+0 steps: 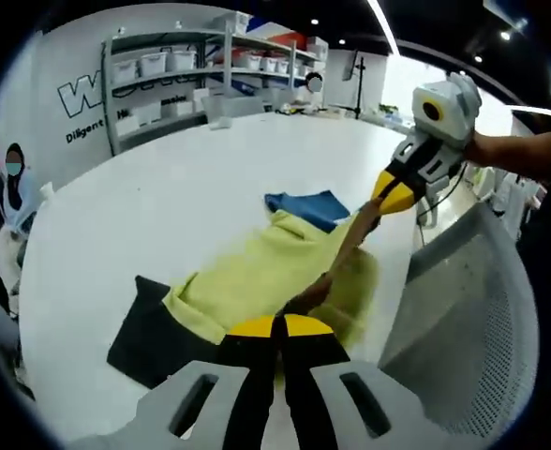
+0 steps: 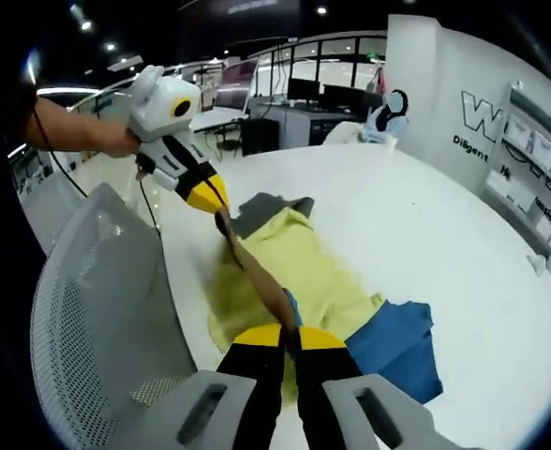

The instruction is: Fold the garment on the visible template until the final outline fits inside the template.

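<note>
In the left gripper view, the left tongs (image 1: 277, 330) are clenched on a brown strip (image 1: 346, 248) of the yellow garment (image 1: 257, 272), which lies just ahead of their tips on the white table (image 1: 154, 197), over a dark template (image 1: 149, 333) to their left and a blue cloth (image 1: 308, 206) beyond; the right tongs (image 1: 385, 202) pinch the strip's far end. In the right gripper view, the right tongs (image 2: 290, 339) grip the same strip (image 2: 257, 267), the garment (image 2: 304, 267) spreads just ahead of them, the blue cloth (image 2: 397, 342) to their right, the template (image 2: 261, 211) at the far end, and the left tongs (image 2: 221, 214) clamp the strip there, beside a mesh chair (image 2: 97, 309).

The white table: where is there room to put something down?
The round white table is bare from the yellow garment back to the far shelves. It is crowded at the near edge: garment, blue cloth, dark template, grey mesh chair.
</note>
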Action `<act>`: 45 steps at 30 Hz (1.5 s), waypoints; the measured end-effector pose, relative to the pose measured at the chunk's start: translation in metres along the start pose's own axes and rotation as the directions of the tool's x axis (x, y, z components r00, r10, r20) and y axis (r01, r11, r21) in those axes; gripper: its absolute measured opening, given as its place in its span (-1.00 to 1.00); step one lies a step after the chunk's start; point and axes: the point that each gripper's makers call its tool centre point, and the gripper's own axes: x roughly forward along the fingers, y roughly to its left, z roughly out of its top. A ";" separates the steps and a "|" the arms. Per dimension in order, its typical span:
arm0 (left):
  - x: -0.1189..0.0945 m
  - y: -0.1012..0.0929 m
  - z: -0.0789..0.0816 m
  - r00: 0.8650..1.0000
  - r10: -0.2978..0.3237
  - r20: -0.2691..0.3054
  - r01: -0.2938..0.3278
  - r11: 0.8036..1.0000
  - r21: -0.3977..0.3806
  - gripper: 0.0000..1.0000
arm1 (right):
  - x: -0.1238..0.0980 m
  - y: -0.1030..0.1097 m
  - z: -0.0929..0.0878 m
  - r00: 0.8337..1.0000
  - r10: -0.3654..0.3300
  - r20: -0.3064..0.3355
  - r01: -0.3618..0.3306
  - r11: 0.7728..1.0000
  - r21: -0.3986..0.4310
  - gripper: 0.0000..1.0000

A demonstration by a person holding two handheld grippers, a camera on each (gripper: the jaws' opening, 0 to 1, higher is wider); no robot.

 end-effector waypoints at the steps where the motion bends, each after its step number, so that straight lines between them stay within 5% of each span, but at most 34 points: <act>1: 0.000 0.005 0.006 1.000 0.013 0.010 -0.013 1.000 -0.018 -0.93 | 0.000 -0.003 0.003 1.000 -0.006 0.004 0.006 1.000 -0.005 -1.00; 8: -0.001 0.026 0.042 0.996 0.046 0.075 -0.042 0.998 -0.048 -0.93 | -0.008 -0.033 0.035 0.993 -0.087 0.079 0.087 0.996 0.000 -1.00; 21: -0.003 0.063 0.100 0.988 0.094 0.119 -0.090 0.995 -0.036 -0.93 | -0.009 -0.077 0.076 0.983 -0.150 0.106 0.155 0.987 -0.039 -1.00; 29: -0.001 0.075 0.125 0.987 0.105 0.122 -0.107 0.994 0.010 -0.93 | -0.007 -0.100 0.094 0.979 -0.171 0.106 0.180 0.981 -0.078 -1.00; 34: 0.003 0.093 0.141 0.982 0.109 0.154 -0.098 0.992 -0.077 -0.93 | -0.007 -0.117 0.106 0.975 -0.191 0.111 0.202 0.974 -0.100 -1.00; 45: 0.012 0.116 0.166 0.981 0.131 0.139 -0.130 0.991 -0.023 -0.93 | 0.003 -0.151 0.128 0.970 -0.215 0.114 0.229 0.964 -0.134 -1.00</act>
